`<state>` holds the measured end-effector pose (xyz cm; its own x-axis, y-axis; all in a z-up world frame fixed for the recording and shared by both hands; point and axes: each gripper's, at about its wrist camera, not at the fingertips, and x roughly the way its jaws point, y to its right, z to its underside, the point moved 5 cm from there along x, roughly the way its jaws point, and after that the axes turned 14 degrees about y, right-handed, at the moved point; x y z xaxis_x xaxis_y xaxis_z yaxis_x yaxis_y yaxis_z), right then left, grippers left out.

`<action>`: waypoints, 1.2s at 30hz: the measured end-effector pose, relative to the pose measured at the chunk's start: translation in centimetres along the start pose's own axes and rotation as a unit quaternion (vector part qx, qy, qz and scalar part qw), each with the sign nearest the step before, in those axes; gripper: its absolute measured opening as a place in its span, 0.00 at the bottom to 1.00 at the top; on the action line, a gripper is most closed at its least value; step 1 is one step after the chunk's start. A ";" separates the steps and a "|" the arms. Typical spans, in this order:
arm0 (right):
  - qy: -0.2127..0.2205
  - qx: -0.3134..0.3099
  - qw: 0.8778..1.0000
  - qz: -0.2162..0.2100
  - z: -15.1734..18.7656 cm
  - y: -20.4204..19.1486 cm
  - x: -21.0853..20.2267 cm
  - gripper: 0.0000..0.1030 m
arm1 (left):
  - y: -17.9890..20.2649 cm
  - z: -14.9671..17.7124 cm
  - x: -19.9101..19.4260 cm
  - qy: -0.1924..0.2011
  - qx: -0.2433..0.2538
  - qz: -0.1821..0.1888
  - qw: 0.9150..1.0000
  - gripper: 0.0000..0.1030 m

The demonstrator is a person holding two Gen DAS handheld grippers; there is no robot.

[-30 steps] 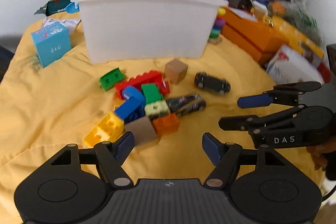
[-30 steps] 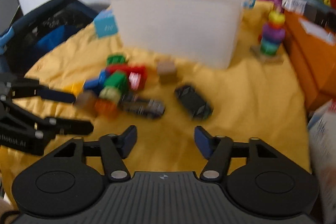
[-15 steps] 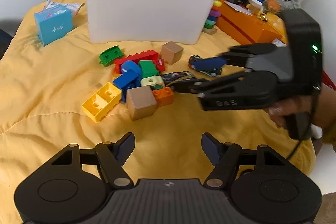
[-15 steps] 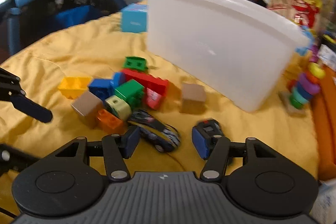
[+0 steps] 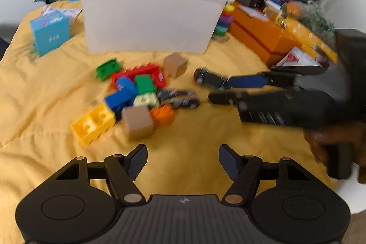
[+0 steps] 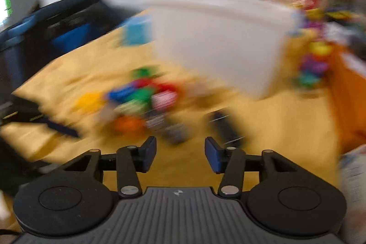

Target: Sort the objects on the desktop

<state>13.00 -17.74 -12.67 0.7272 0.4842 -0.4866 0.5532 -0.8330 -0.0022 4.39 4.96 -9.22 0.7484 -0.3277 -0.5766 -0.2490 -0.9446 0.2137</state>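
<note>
A pile of coloured bricks (image 5: 137, 93) lies on the yellow cloth in front of a white bin (image 5: 148, 15). A tan cube (image 5: 138, 121) and a yellow brick (image 5: 93, 124) are at its near edge, and another tan cube (image 5: 175, 64) lies behind it. A black toy car (image 5: 209, 79) and a darker striped car (image 5: 180, 100) lie to the right of the pile. My left gripper (image 5: 183, 158) is open and short of the pile. My right gripper (image 5: 219, 89) comes in from the right with its tips beside the black car. In the blurred right wrist view, my right gripper (image 6: 180, 152) holds nothing, and the black car (image 6: 226, 128) is just ahead.
A light blue box (image 5: 49, 34) stands left of the bin. Orange boxes (image 5: 263, 38) and a ring stacker (image 5: 225, 20) line the right side. Bags and clutter sit behind the bin. A dark bag (image 6: 57, 29) lies beyond the cloth's left edge.
My right gripper has drawn back to the right, away from the pile, and its jaws are narrower. The right wrist view is now motion-blurred. The left gripper has barely shifted.
</note>
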 end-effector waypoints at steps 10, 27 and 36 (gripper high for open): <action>-0.063 0.096 0.990 -0.077 1.2 3.1 3.7 0.18 | 1.7 -5.5 4.7 -0.026 0.157 0.062 0.985 0.66; -0.055 -0.059 0.996 0.036 4.9 -0.4 -5.8 0.17 | 3.0 -4.4 11.4 -0.109 0.333 0.148 0.925 0.37; -0.026 -0.094 0.994 0.038 3.7 -2.0 -5.9 0.17 | 4.2 -3.7 2.2 -0.010 0.237 0.071 0.969 0.32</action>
<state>6.10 -19.94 -13.05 0.7509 0.4026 -0.5234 0.5670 -0.7994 0.1985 7.22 0.35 -6.67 0.6749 -0.4515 -0.5836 -0.6074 -0.7891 -0.0919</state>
